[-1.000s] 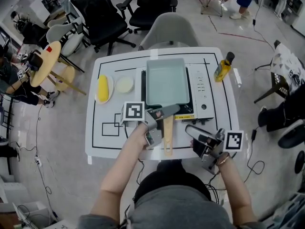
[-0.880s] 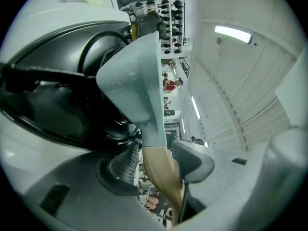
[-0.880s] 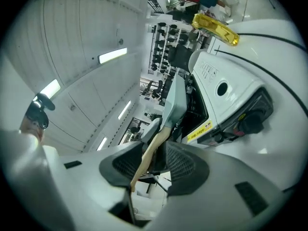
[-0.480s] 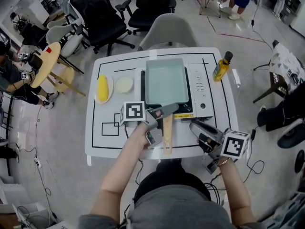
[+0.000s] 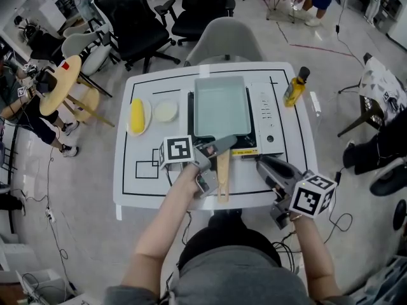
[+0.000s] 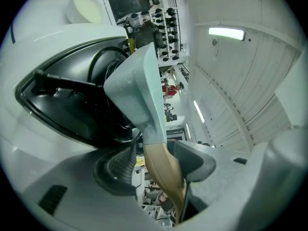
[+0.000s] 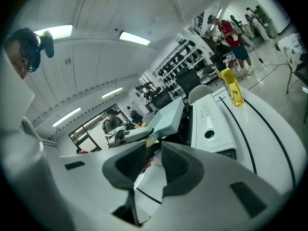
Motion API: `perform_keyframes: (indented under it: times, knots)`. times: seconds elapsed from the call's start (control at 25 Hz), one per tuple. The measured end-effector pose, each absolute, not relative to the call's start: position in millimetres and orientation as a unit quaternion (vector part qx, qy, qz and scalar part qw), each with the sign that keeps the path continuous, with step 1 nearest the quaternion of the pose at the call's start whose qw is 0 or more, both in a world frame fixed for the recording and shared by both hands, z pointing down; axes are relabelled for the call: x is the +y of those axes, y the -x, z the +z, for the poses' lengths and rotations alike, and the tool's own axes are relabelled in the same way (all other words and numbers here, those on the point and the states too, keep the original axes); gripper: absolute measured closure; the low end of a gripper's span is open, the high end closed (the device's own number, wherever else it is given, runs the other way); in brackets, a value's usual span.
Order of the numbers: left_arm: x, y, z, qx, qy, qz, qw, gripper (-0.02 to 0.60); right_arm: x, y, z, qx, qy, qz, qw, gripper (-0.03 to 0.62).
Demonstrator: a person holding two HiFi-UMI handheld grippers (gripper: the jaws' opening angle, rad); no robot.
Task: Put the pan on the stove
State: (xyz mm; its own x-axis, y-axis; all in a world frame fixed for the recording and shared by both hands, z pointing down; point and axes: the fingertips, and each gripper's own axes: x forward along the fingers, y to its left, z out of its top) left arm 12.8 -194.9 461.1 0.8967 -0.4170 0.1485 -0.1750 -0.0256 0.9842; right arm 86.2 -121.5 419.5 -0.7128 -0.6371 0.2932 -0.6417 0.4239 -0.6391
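A rectangular pale-blue pan sits flat on the black top of a white tabletop stove, at the far middle of a white table marked with black lines; its wooden handle reaches back toward the near edge. The left gripper comes in from the near left and looks along that handle toward the pan; its jaws are spread wide and have just been opening, with the handle running between the pads but not clamped (a thin gap shows beside the left pad). The right gripper hovers over the table's near right, just near of the stove's front, with its marker cube turned upward; its jaws have just been closing and stand partly together with a narrow gap, nothing between them. A bottle of yellow oil stands upright at the far right, just beside the stove's right side; at the far left a yellow corn cob lies on a plate, and a small pale round dish sits between that plate and the stove. A grey chair is drawn up at the table's far edge; the person's bare forearms enter from the near side, one to each gripper.
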Motion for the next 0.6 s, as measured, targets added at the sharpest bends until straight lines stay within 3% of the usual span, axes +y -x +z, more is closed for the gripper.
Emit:
perform_keyframes:
  times: [0.6]
  knots:
    - [-181, 8, 455, -0.203, -0.698, -0.116, 0.677, 0.339, -118, -86, 421, -0.846, -0.365, 0.39, 0.006, 0.49]
